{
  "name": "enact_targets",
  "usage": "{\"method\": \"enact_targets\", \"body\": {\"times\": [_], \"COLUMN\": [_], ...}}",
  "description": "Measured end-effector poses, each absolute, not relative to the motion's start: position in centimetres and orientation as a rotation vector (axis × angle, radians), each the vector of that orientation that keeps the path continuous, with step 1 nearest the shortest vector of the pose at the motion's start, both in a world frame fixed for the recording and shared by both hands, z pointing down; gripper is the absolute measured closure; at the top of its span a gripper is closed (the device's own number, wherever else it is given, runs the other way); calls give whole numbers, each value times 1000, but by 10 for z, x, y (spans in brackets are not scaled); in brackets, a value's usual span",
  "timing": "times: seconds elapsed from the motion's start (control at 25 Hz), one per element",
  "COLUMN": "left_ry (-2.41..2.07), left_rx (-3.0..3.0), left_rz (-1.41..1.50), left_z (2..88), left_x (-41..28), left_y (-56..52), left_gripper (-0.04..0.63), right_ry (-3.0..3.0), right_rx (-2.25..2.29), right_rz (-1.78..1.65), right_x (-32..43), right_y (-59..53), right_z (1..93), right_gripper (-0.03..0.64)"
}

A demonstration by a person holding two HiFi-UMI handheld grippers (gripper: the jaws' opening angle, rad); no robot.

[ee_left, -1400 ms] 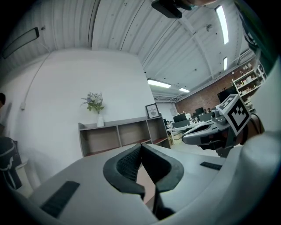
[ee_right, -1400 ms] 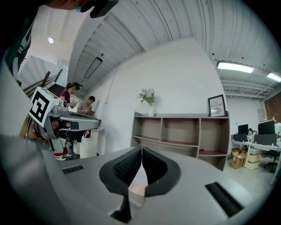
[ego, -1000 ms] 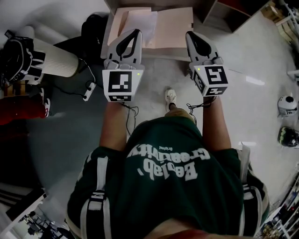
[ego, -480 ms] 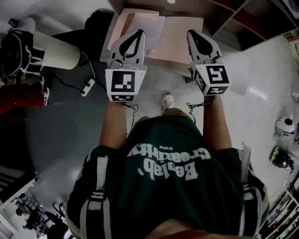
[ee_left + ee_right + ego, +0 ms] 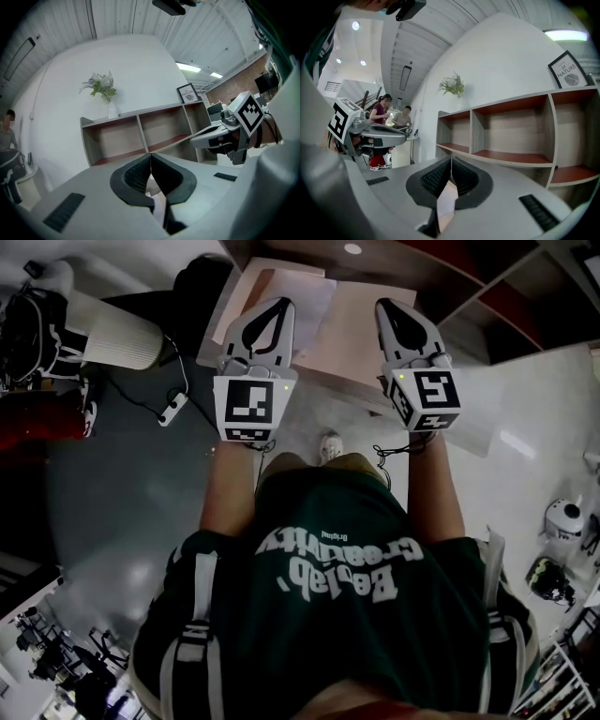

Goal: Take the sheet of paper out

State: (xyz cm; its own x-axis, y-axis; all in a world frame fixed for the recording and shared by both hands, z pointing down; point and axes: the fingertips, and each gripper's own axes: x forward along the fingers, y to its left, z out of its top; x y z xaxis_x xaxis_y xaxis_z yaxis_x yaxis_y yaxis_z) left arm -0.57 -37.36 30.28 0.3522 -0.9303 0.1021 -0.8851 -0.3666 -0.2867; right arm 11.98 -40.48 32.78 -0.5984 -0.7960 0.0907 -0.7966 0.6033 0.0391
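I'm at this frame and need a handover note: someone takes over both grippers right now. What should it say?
Left gripper: fingers shut, nothing between them.
Right gripper: the same.
Both point roughly level toward the open shelf unit.
The white sheet of paper lies on a pink pad, by the left gripper's tip in the head view; no contact shows.
Done: nothing yet.
Left: probably open a gripper, grip the sheet, draw it out.

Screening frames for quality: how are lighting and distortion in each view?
Head view: dim, dark corners, the floor bright. Left gripper view: fisheye bends the shelf, edges black. Right gripper view: same bending; ceiling light glares.
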Motion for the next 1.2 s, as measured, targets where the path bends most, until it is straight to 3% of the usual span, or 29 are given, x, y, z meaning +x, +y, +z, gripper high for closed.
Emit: {"method": "enact_targets", "body": {"times": [0.68, 0.92, 1.2], "left_ry": [1592, 1437, 1275], "left_rx": [-2427, -2512, -2480], "left_rz": [-610, -762, -996], "left_z": [363, 414, 468], "left_x": [4, 10, 15], "left_y": [-393, -405, -396], "left_gripper": [572, 419, 352], "right_ry": [-2730, -2682, -2643], "right_rx": [1346, 1348, 1358], "right_rz": [82, 131, 185], "right_x": [127, 121, 120], "right_y": [-418, -436, -433], "right_z": [359, 384, 395], "right_gripper": [583, 583, 583]}}
